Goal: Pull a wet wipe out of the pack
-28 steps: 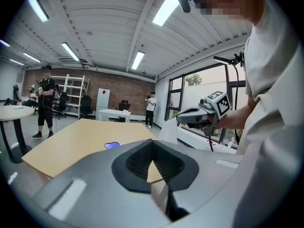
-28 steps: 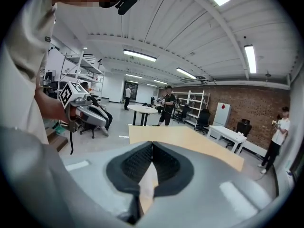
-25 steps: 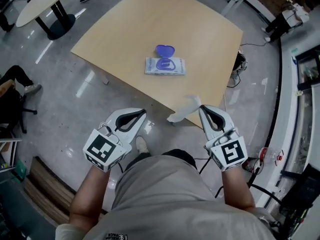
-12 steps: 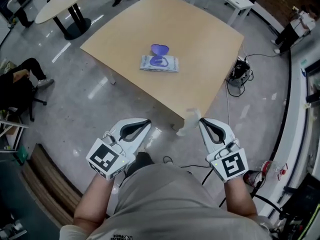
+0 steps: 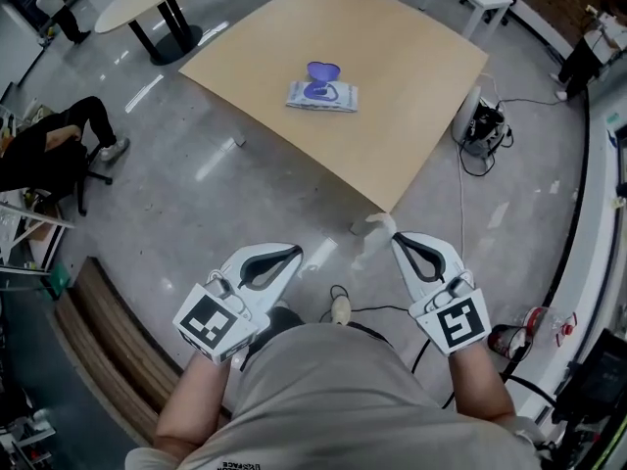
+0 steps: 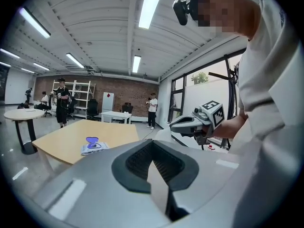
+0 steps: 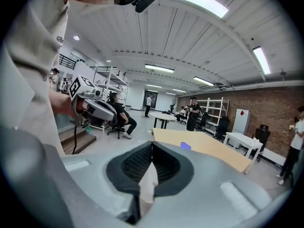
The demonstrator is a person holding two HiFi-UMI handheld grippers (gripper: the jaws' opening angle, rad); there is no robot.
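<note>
The pull itself looks done: a crumpled white wet wipe (image 5: pixel 373 233) is free of its pack and pinched in the right gripper (image 5: pixel 395 239). In the right gripper view the jaws are closed on it, with a fold of the white sheet standing up between the dark ribbed pads. In the head view the wipe hangs from the jaw tips over the grey polished floor (image 5: pixel 245 174), just off the near corner of the light wooden bench (image 5: pixel 402 76) and not touching it. The flat pale blue-and-white pack of wipes (image 5: pixel 321 96) lies well apart from both grippers, out on the middle of the bench, with its purple hinged lid (image 5: pixel 323 70) flipped up and open. Whether another sheet pokes from the opening is too small to tell. The left gripper (image 5: pixel 296 254) is held low in front of the person's body, level with the right one. Its own view shows the jaws brought together with nothing between them, so it carries nothing. As a judgement, the named task is complete. All that might be left is setting the wipe down somewhere and perhaps closing the lid, neither of which the task asks for.
</note>
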